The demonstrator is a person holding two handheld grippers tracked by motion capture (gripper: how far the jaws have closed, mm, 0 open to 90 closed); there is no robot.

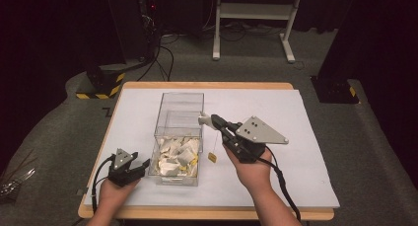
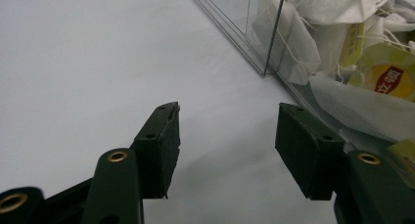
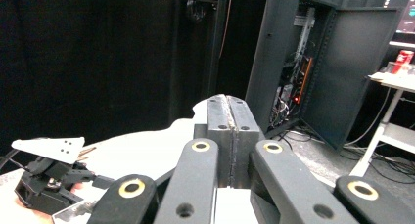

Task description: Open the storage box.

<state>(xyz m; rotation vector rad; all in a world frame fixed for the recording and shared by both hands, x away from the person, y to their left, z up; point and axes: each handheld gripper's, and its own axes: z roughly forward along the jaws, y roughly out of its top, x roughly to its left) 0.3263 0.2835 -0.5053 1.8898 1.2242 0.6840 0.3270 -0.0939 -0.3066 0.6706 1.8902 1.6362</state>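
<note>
The right tool (image 1: 205, 119) was pinched on a tea bag (image 1: 203, 118) above the clear box (image 1: 178, 107) — its dangling tag (image 1: 212, 157) could be snagged on the rim; the left tool (image 1: 138, 168) was spread, idle.

The tea bag (image 1: 204, 119) is mostly hidden between the pressed-together pads of the right gripper (image 3: 228, 106). The print on its hanging tag (image 1: 212, 157), below that gripper, is too small to be read.

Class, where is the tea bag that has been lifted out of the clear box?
In the high view, the tea bag is pinched in the right hand-held gripper beside the clear box, its yellow tag dangling.
</note>
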